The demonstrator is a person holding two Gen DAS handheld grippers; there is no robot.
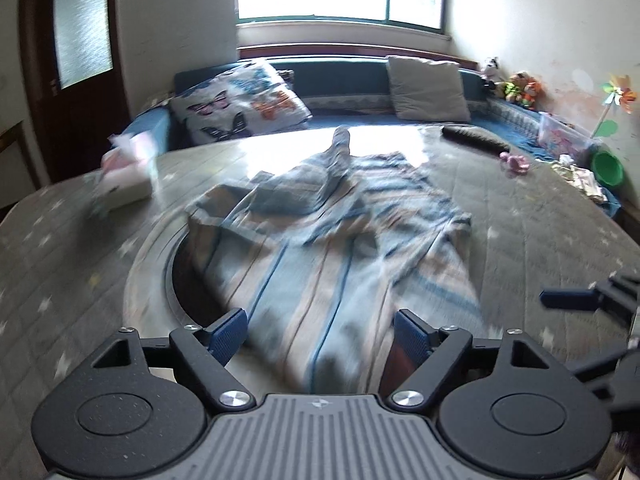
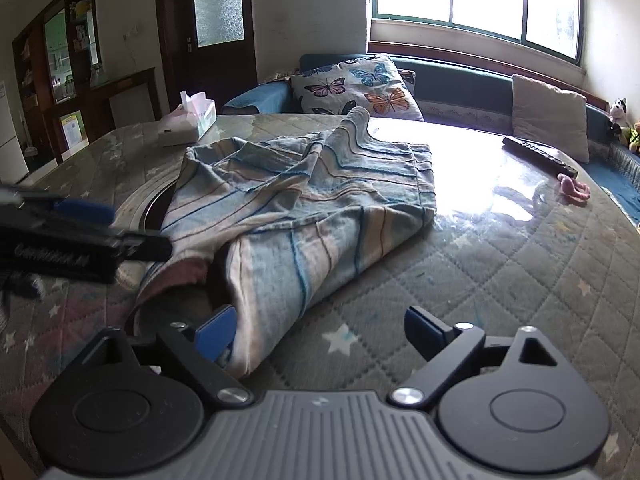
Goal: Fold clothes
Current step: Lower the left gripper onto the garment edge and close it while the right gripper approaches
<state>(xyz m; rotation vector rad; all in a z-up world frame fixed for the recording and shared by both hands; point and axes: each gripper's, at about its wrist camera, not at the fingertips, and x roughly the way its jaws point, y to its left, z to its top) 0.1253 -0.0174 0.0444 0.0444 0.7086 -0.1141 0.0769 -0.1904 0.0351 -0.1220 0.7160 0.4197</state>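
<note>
Quilted grey-green cloth with pale stars is covering the round surface (image 2: 500, 264), and a blue-and-beige striped garment (image 2: 304, 200) is being shown lying crumpled across its middle, partly over a dark round recess. Behind it, a butterfly-print cushion (image 2: 352, 84) and a plain grey cushion (image 2: 548, 114) are leaning on a blue sofa. A tissue box (image 2: 188, 122) is sitting near the surface's far left edge. Both pairs of tongs are being held wide open with nothing gripped: the left tongs (image 1: 320, 332) are straddling the garment's near end, and the right tongs (image 2: 320, 330) are hovering just beside its near corner.
</note>
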